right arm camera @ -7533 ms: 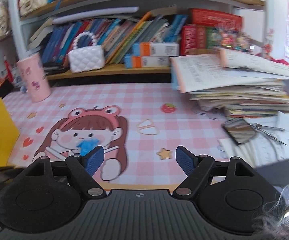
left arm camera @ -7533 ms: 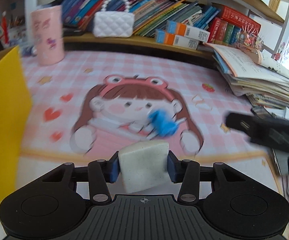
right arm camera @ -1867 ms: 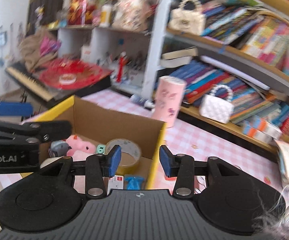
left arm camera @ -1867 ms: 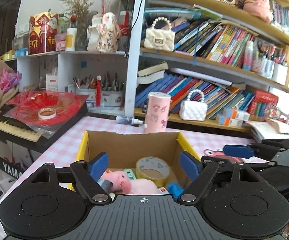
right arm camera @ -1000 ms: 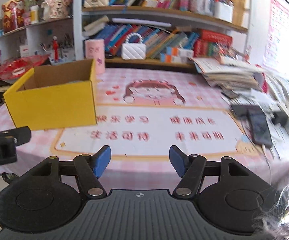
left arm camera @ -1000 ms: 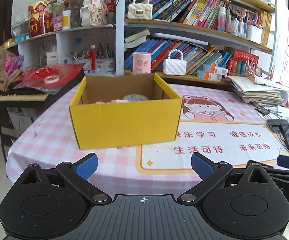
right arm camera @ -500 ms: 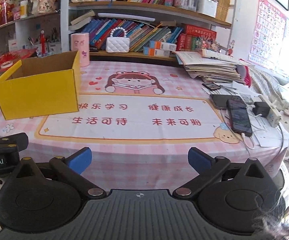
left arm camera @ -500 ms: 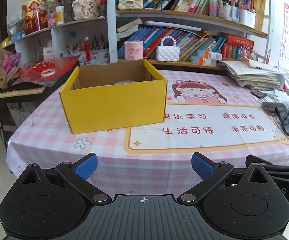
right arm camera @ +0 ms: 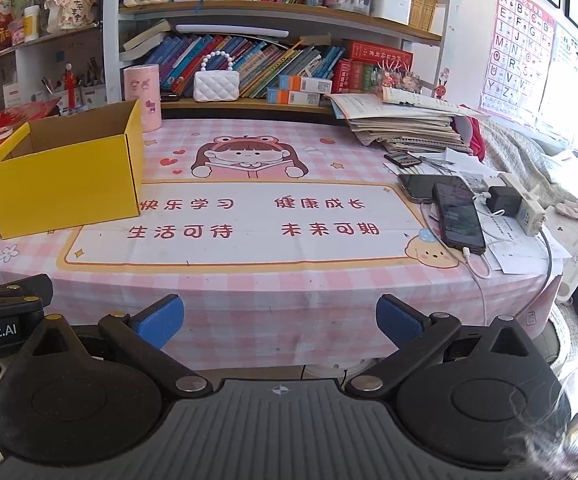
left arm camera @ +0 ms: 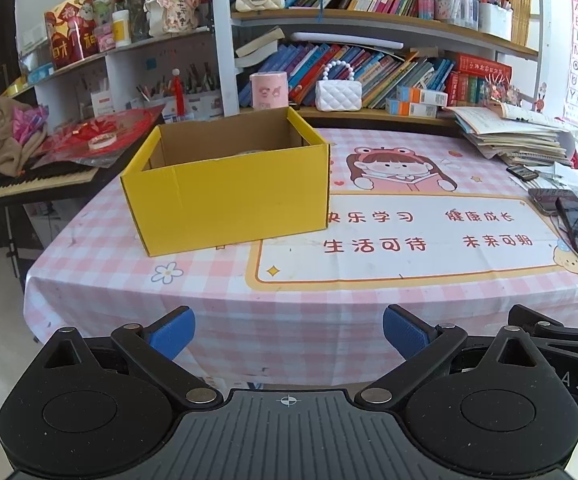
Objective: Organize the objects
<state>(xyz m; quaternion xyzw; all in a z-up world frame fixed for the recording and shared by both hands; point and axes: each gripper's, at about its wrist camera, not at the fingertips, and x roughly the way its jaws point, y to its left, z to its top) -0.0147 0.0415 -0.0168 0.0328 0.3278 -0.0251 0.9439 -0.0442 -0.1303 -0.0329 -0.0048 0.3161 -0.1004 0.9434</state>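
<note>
Table (left arm camera: 101, 300): I see its pink checked cloth filling both views, with the near edge just ahead of my grippers. I judge I am standing off from it, not working over it.

Yellow box (left arm camera: 229, 196): it sits on the cloth at about 11 o'clock in the left wrist view and at 10 o'clock in the right. Mouth faces straight up, which suits dropping items in from above. Its long axis runs left to right across the left view, one long wall facing me and one corner turned slightly toward 5 o'clock. Contents mostly hidden by the near wall; only a pale sliver shows above it.

Printed centre panel of the cloth: no loose items on it, so I judge the sorting is done or nearly so.

Phones (right arm camera: 459, 212) and cables lie at 3 o'clock, probably not part of the job.

Left gripper (left arm camera: 289, 334): jaws spread wide, nothing between the blue pads.

Right gripper (right arm camera: 280, 322): likewise wide apart and empty.
</note>
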